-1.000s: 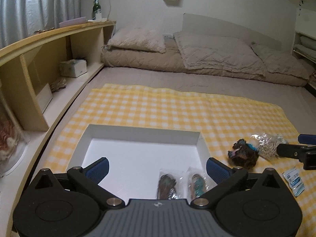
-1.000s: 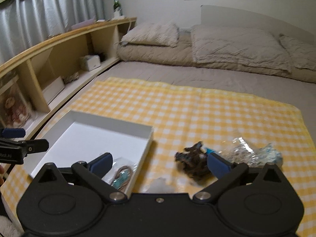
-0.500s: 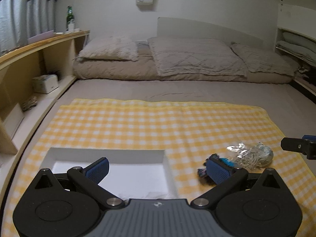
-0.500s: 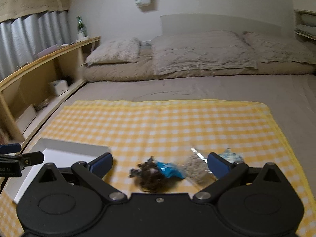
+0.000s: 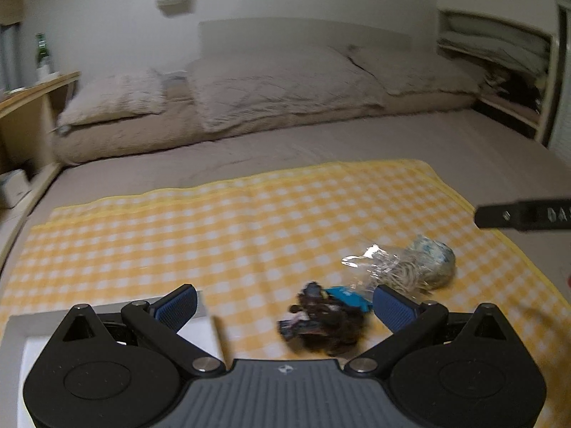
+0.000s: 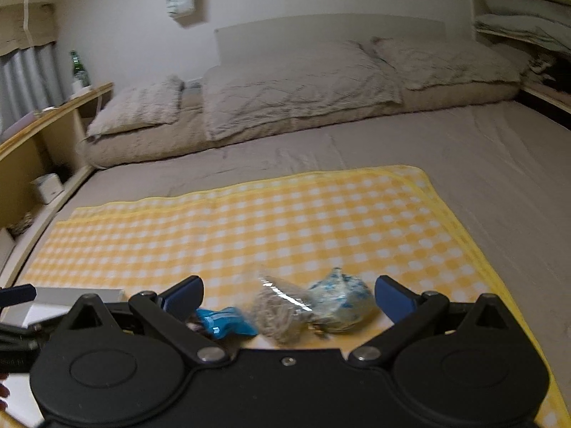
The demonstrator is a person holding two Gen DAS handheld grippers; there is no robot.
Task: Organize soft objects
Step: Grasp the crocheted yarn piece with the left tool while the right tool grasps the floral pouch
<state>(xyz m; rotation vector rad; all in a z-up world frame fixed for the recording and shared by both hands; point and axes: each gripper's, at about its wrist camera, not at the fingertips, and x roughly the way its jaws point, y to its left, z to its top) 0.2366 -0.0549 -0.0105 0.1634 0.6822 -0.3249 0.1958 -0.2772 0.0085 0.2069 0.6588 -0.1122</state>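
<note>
A dark brown fuzzy bundle with a blue tag (image 5: 326, 322) lies on the yellow checked cloth (image 5: 249, 221), between the spread fingers of my left gripper (image 5: 283, 305), which is open and empty. Just right of it sits a clear plastic bag of pale string and a blue-white bundle (image 5: 410, 267). In the right wrist view that bag (image 6: 310, 305) lies between the wide jaws of my right gripper (image 6: 287, 296), open and empty, with the blue tag (image 6: 225, 321) at its left finger. The white box (image 5: 200, 324) shows at lower left.
Grey bedding and pillows (image 5: 278, 85) fill the far end of the bed. A wooden shelf (image 6: 53, 121) with a green bottle (image 6: 79, 71) runs along the left. Another shelf with folded bedding (image 5: 499, 50) stands at the right. The right gripper's finger (image 5: 524, 215) juts in from the right.
Both grippers have swung right, away from the white box and over the loose items. The dark bundle now lies between the left fingers and the plastic bag between the right ones. Both stay open.
</note>
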